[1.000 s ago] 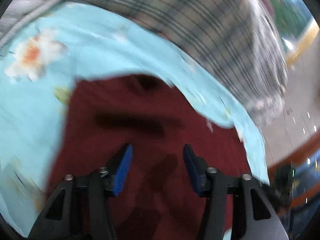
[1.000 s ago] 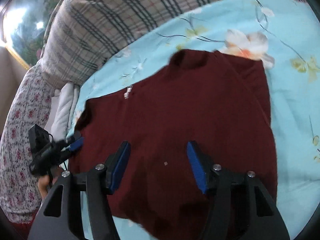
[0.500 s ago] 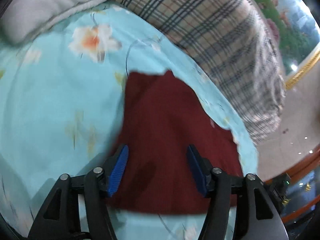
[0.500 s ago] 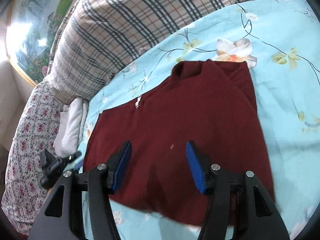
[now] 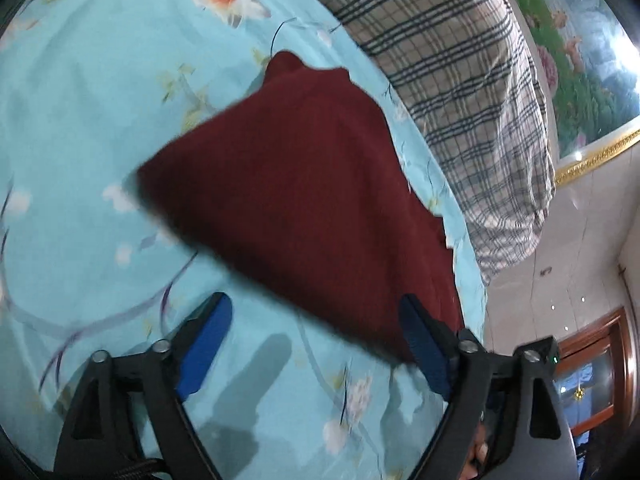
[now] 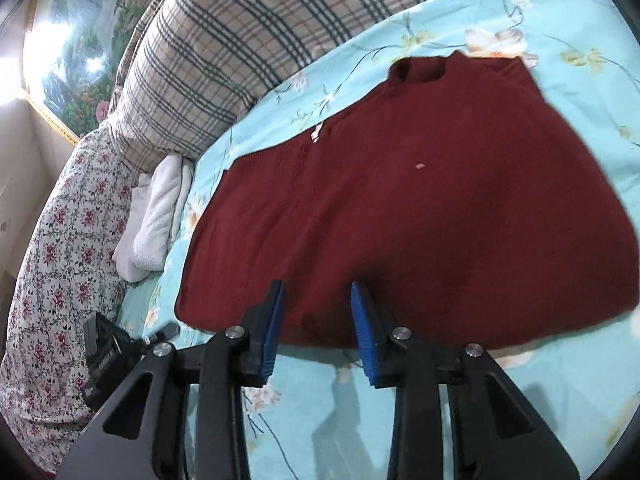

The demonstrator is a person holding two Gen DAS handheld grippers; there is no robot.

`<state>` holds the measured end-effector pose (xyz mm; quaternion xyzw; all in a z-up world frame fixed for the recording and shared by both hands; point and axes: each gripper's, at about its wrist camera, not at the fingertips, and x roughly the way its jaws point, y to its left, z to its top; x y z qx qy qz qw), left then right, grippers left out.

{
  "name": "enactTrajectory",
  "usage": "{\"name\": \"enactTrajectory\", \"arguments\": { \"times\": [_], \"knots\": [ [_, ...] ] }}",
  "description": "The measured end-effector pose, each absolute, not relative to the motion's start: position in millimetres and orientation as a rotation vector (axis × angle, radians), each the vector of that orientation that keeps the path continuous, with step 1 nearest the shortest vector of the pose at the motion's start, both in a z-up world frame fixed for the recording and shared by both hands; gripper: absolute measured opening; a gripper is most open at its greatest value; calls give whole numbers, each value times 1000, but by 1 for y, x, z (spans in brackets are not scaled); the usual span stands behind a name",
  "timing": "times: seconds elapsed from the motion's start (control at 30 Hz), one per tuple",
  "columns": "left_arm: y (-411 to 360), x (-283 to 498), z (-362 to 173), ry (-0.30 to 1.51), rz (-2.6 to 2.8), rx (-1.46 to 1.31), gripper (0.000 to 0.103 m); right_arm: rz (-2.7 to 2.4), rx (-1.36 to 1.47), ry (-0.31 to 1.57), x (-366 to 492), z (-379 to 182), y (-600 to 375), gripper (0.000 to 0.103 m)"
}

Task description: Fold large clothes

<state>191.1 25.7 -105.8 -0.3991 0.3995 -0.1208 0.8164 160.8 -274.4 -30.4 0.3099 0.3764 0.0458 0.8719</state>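
**One dark red sweater folded on a bed, two grippers at its near edge**

One dark red sweater (image 6: 420,208) lies flat on a bed covered by a light blue sheet (image 6: 520,408) printed with flowers. Its collar points away from the cameras, and a small pale tag sits near its middle. In the right wrist view the right gripper (image 6: 317,328) hovers at the sweater's near hem; its blue fingers (image 6: 273,332) have just been closing and stand partly apart, not pinching the cloth. In the left wrist view the left gripper (image 5: 316,344) has just been opening; its fingers are spread wide over bare sheet, one tip beside the sweater's corner. Beyond the sweater rest a large plaid pillow (image 6: 256,52), a folded white towel (image 6: 156,216) and a floral cushion (image 6: 60,264).
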Motion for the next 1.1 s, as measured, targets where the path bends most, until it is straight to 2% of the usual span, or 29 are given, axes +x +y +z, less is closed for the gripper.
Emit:
{"name": "enactTrajectory", "arguments": {
  "times": [0.2,0.27,0.33,0.37,0.4,0.53,0.7,0.8,0.97,1.0,1.07,1.1],
  "knots": [
    [31,228,-108,762,-140,-873,87,130,593,782,202,-18,-250,29],
    [29,238,-106,752,-113,-829,82,116,567,807,219,-21,-247,28],
    [24,245,-105,754,-100,-777,57,78,526,880,236,-33,-245,26],
    [24,250,-108,768,-118,-780,27,67,509,932,245,-44,-244,24],
    [26,254,-111,779,-151,-811,16,66,499,983,253,-57,-243,23],
    [24,256,-100,746,-185,-807,13,81,472,993,257,-63,-243,20],
    [-6,253,-49,666,-298,-727,12,102,497,1005,256,-62,-247,20],
    [-44,255,-17,636,-391,-619,12,197,692,967,244,-56,-275,21],
    [-132,260,1,649,-548,-436,11,261,1056,699,196,-36,-369,25],
    [-150,262,-3,666,-578,-399,11,278,1092,680,192,-36,-380,28],
    [-193,266,-20,722,-621,-304,11,269,1115,681,187,-37,-399,48],
    [-212,268,-33,755,-626,-254,10,261,1110,686,185,-38,-404,65]
  ]
}}
